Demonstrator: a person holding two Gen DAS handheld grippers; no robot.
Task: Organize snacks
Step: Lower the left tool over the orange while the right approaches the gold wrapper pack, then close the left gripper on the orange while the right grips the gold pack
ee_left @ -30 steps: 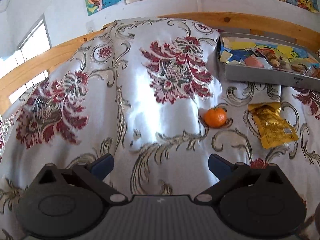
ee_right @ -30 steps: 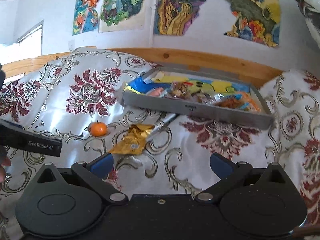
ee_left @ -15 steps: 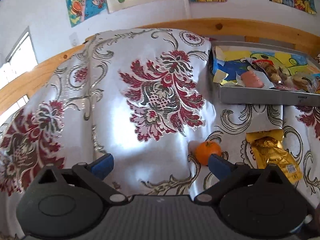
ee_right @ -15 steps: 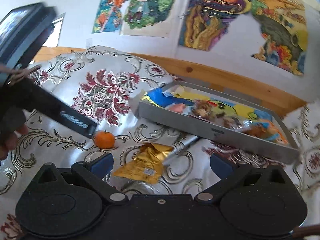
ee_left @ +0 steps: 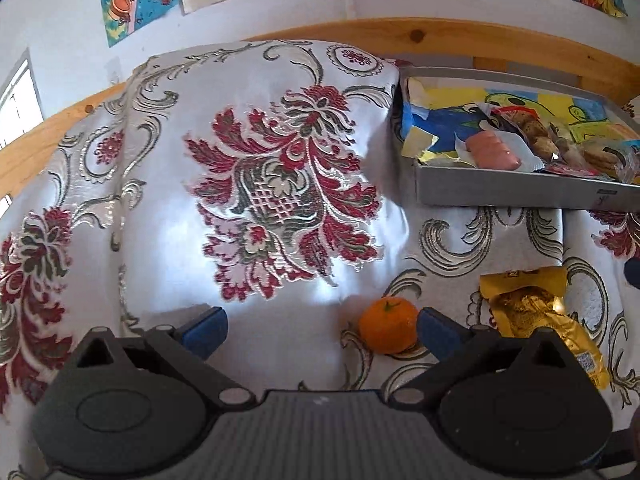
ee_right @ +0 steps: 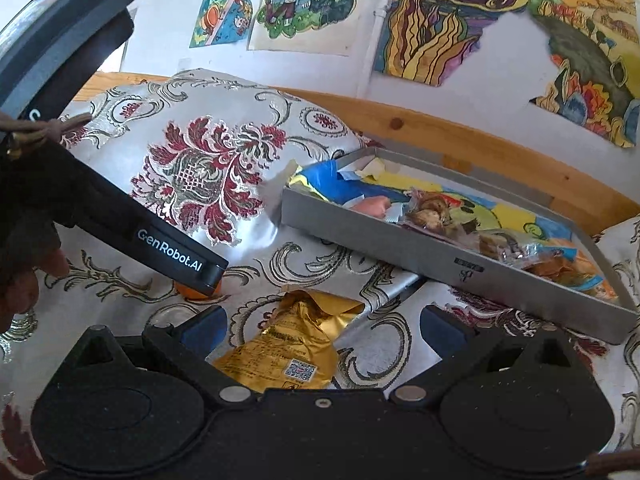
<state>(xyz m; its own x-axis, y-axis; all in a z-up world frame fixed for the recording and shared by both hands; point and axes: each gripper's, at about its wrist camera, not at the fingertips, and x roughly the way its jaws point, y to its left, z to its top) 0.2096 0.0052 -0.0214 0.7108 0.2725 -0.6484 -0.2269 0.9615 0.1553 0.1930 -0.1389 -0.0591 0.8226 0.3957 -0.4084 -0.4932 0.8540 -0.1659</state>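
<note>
My left tongs (ee_left: 320,326), spread wide, have the orange (ee_left: 387,330) just inside the right finger; my right tongs (ee_right: 322,324) gape over the gold packet (ee_right: 296,344).

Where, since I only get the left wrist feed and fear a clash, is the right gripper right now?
Observer: The right gripper hangs open over the gold packet; the packet's near end lies between its fingers.
Operator: How close is my left gripper to it?
Observer: In the right wrist view the left gripper reaches in from the left. Its fingertip hides most of the orange, just up and left of the packet.
Operator: Is the right end of the tray filled?
Observer: Yes, the grey tray holds wrapped snacks up to its right end, with orange wrappers there.
</note>
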